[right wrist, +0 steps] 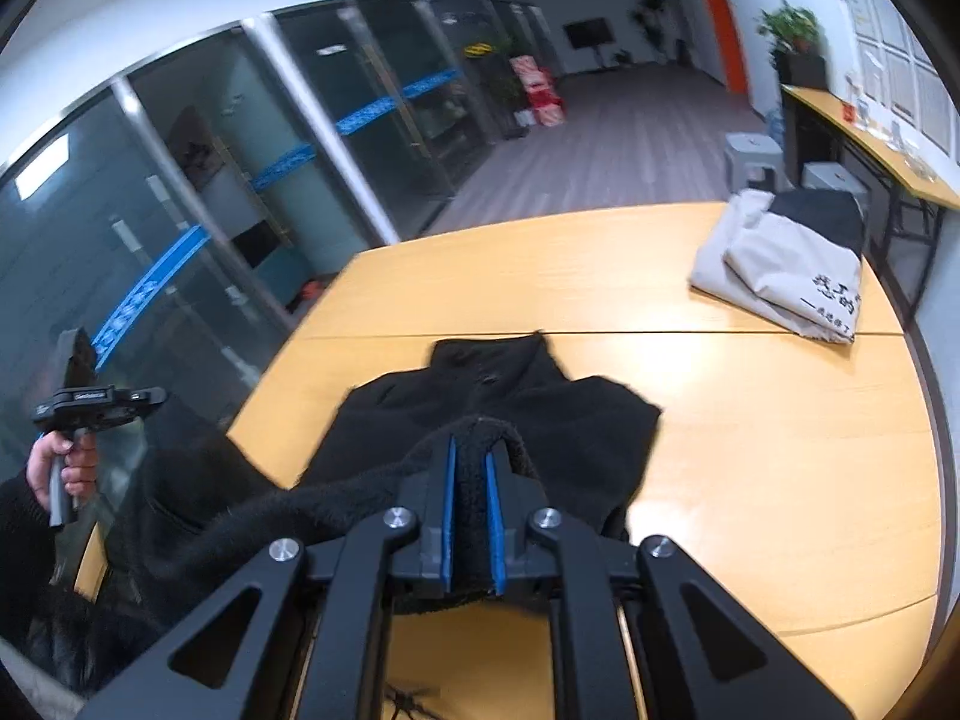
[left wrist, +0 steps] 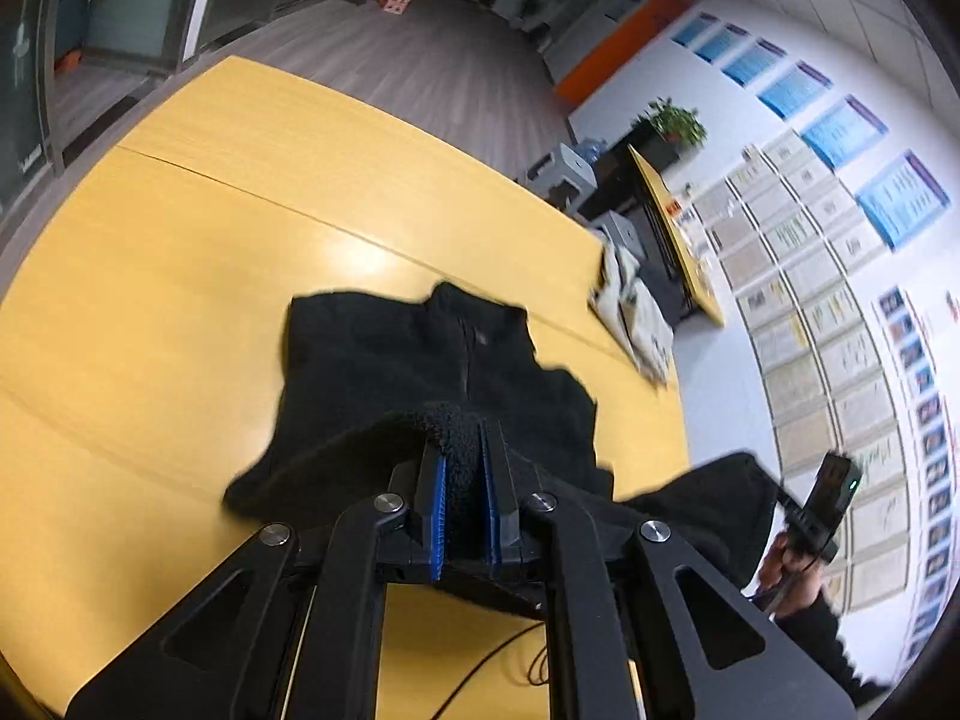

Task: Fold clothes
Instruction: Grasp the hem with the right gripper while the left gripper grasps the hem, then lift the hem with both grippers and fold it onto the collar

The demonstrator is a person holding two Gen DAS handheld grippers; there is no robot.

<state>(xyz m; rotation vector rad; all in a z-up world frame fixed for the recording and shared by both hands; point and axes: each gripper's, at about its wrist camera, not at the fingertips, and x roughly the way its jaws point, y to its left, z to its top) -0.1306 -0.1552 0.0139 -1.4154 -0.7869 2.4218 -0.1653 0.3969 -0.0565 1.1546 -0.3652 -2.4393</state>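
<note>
A black fleece jacket lies on the yellow table, collar at the far end. My left gripper is shut on the jacket's near hem and holds it raised above the table. My right gripper is shut on another part of the same hem, also lifted; the jacket spreads out beyond it on the table. The cloth sags between the two grippers. The right gripper's body shows at the right of the left wrist view. The left gripper's body shows at the left of the right wrist view.
A folded light grey and black garment lies at the table's far right corner; it also shows in the left wrist view. A cable lies on the table below the left gripper. Glass partitions stand to the left.
</note>
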